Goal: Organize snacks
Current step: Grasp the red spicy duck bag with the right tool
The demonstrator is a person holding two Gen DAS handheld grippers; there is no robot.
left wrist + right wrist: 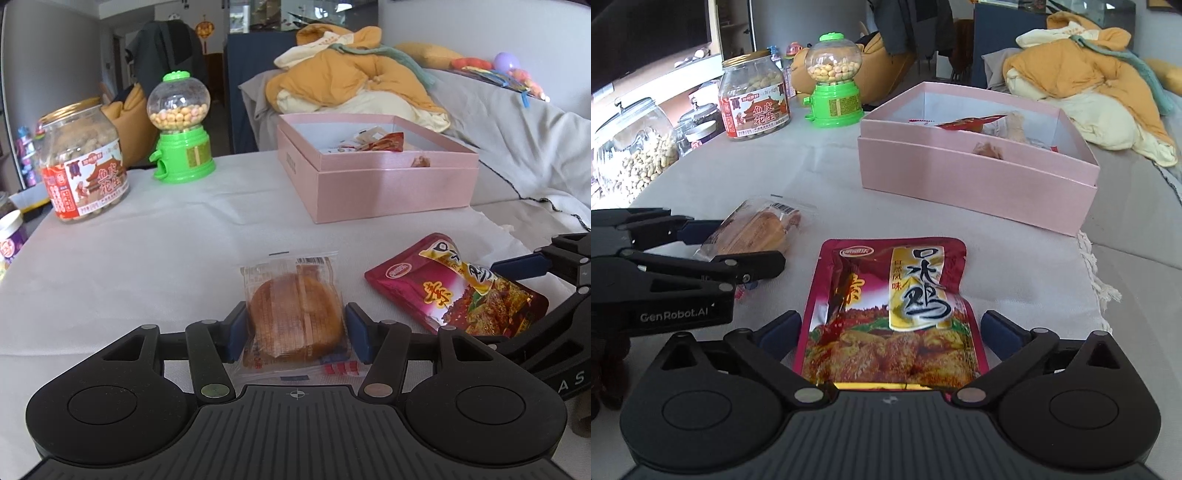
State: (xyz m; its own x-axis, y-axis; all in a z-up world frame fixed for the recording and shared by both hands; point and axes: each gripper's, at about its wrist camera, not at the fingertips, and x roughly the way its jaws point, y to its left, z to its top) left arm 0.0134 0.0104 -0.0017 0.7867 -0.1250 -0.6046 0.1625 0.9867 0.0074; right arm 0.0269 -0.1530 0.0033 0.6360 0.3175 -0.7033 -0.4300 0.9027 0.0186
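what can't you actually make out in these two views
- Pink box contents: both views, its near wall hides most of the packets inside.
- Wrapped cake: right wrist view, the left tool covers its near end; left wrist view does not settle whether the pads press it.
- Red snack pouch bottom edge: right wrist view, hidden behind the right tool body.
- Purple-labelled tub: left wrist view, cut off by the left edge.

Daylight falls on a white-covered table (147,240). Behind it, a grey sofa (517,147) holds heaped yellow bedding (332,81).

"GenRobot.AI" stands on the left tool (746,254); the peanut jar (755,99) label perhaps reads 鱼皮花生.
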